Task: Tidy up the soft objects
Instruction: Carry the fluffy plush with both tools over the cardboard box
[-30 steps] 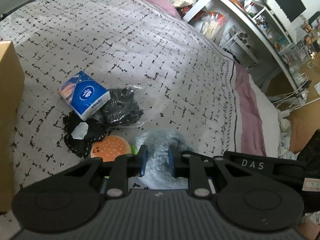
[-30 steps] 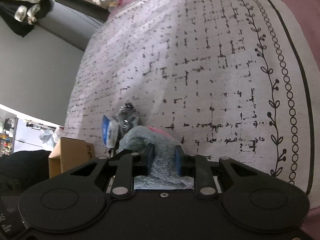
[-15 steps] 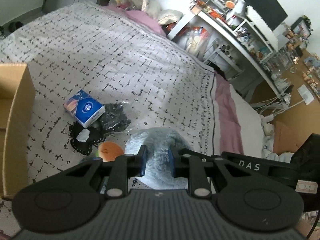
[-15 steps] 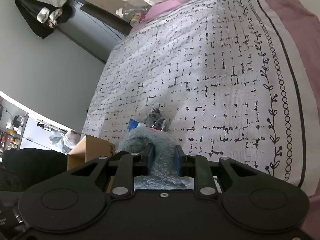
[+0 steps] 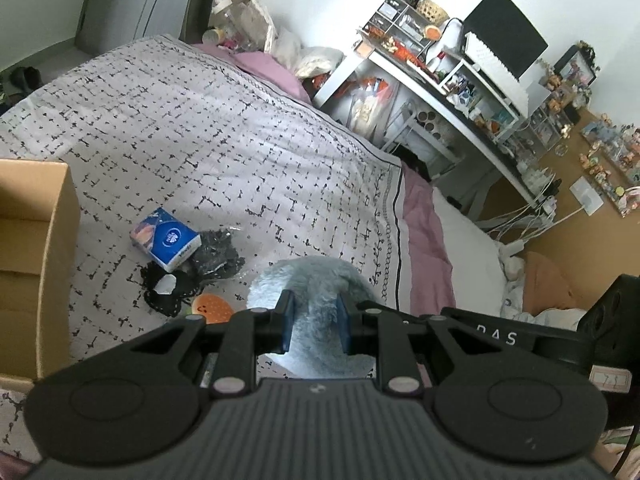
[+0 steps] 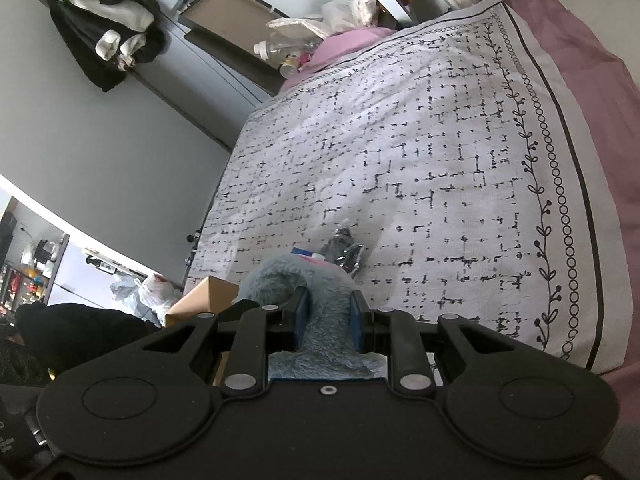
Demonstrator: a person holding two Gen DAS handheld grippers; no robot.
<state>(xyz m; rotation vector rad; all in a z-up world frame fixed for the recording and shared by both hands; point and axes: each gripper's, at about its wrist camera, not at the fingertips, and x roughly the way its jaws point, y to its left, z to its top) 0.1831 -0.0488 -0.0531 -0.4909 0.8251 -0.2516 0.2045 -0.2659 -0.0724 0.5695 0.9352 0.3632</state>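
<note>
A fluffy grey-blue plush (image 5: 312, 280) is lifted above the bed, and both grippers pinch it. My left gripper (image 5: 315, 320) is shut on one part of it. In the right wrist view the same plush (image 6: 296, 280) fills the jaws of my right gripper (image 6: 327, 322), shut on it. Below on the patterned bedspread (image 5: 200, 140) lie a blue tissue pack (image 5: 166, 239), a black lacy cloth (image 5: 168, 292), a clear bag of dark items (image 5: 218, 254) and an orange burger plush (image 5: 212, 307). An open cardboard box (image 5: 36, 264) stands at the left.
A white desk (image 5: 452, 92) crowded with small items and a monitor runs along the bed's right side. Pink sheet and white pillow (image 5: 468, 248) edge the bed. Bottles and bags (image 6: 296, 52) sit at the headboard. Dark clothes (image 6: 104, 36) hang on the grey wall.
Both grippers rose with the plush still clamped. The bed items and the box have dropped farther below, and more of the room shows.
</note>
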